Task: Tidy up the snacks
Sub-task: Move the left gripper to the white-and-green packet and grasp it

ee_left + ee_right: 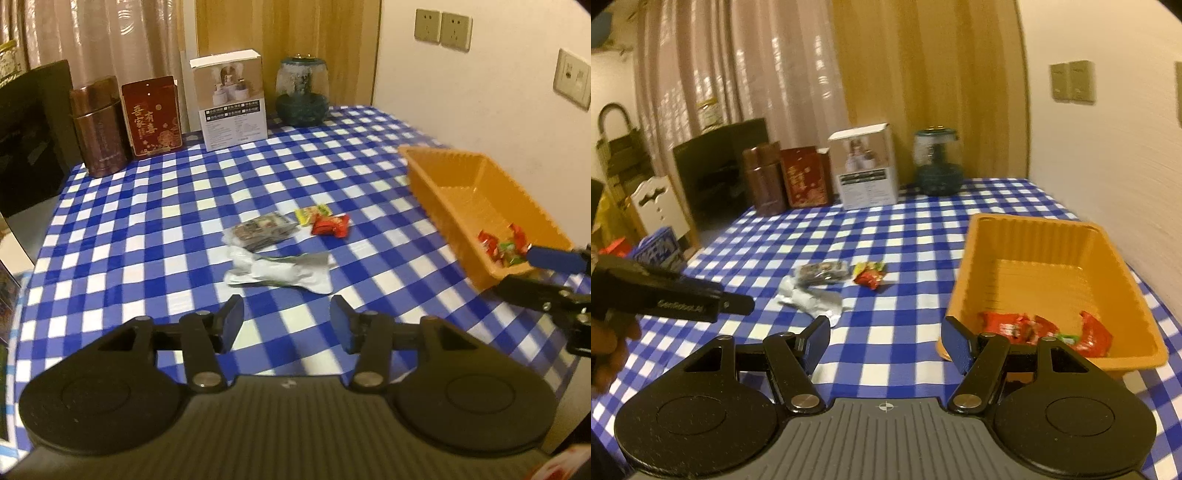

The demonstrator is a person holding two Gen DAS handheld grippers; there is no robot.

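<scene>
Loose snacks lie mid-table: a dark clear-wrapped pack [264, 229] [823, 272], a silver-white wrapper [280, 271] [809, 300], a yellow-green candy [312, 214] and a red candy [330, 225] [870, 277]. An orange tray [458, 175] [964, 273] at the right holds several red and green candies [502, 245] [1045, 328]. My left gripper [287, 325] is open and empty, just short of the silver wrapper. My right gripper [884, 341] is open and empty beside the tray's near left corner.
A blue-white checked cloth [184, 221] covers the table. At the back stand a brown canister [98, 125], a red tin [155, 114], a white box [231, 101] and a glass jar [302, 92]. A wall is close on the right.
</scene>
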